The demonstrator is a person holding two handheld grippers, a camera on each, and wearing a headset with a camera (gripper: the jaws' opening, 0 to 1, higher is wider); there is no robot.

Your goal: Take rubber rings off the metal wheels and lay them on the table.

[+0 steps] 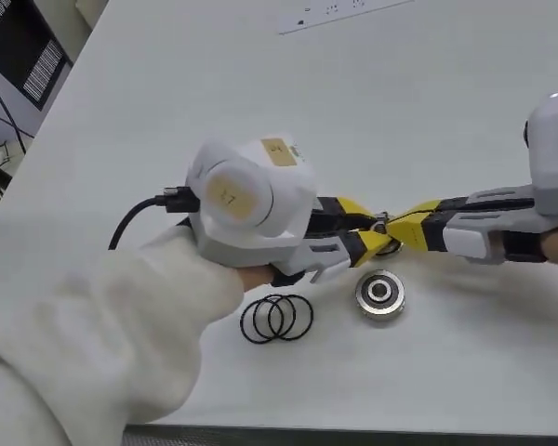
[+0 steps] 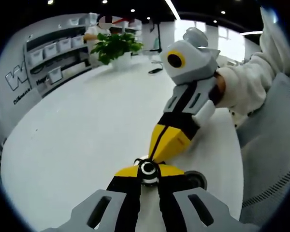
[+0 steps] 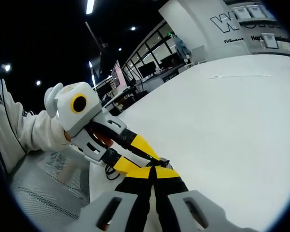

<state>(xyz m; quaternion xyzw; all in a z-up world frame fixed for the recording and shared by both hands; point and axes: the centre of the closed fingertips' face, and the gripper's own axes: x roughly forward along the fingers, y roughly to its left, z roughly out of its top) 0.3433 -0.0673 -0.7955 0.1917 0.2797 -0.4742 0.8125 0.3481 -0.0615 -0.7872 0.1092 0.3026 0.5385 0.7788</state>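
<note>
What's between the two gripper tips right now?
A metal wheel, clamped in the left gripper, with the right gripper closed and its tips against the wheel's rim. The left gripper view shows it best.

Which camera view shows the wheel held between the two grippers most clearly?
The left gripper view: the wheel faces the camera, round and dark-rimmed, between the yellow tips of the left gripper. The head view gives a small bit of it among the yellow tips; the right gripper view, a dark sliver.
</note>
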